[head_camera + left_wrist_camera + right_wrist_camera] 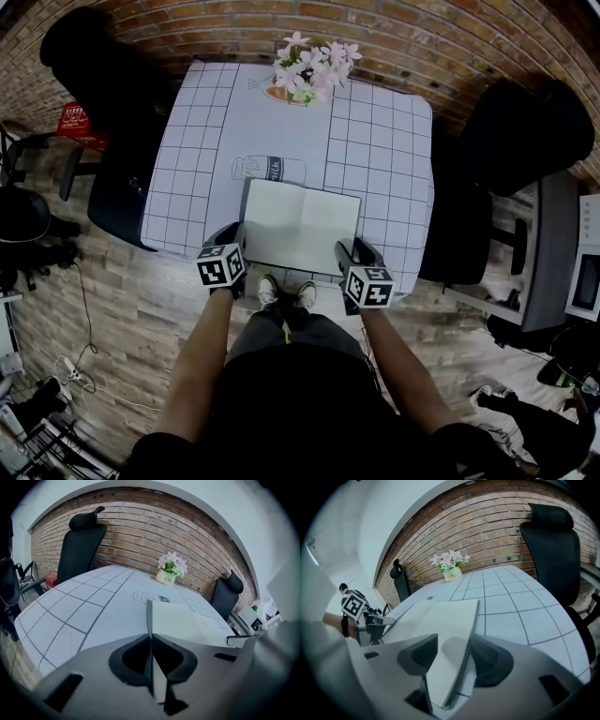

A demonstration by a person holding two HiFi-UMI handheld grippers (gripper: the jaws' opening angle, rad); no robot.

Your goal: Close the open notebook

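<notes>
Your left gripper has its jaws almost together, and they pinch the thin left edge of the notebook, which stands up on its side between the pads and runs straight away from them. Your right gripper has its jaws clearly more apart. The right edge of the notebook lies between them, tilted, and it touches the outer pad, while the inner pad seems to stay a little off the page, so I read no firm grip there. The notebook is open, with blank pages up, and it lies directly ahead of both grippers, at the near edge of the surface, with one gripper at each near corner. Just beyond the notebook, ahead of the left gripper, a drawing of a milk bottle is printed on the checked white cloth. Farther ahead, near the far edge of the surface, stands a small pot of pale flowers. Behind it is a brick wall, and black office chairs stand at both sides of the surface.
</notes>
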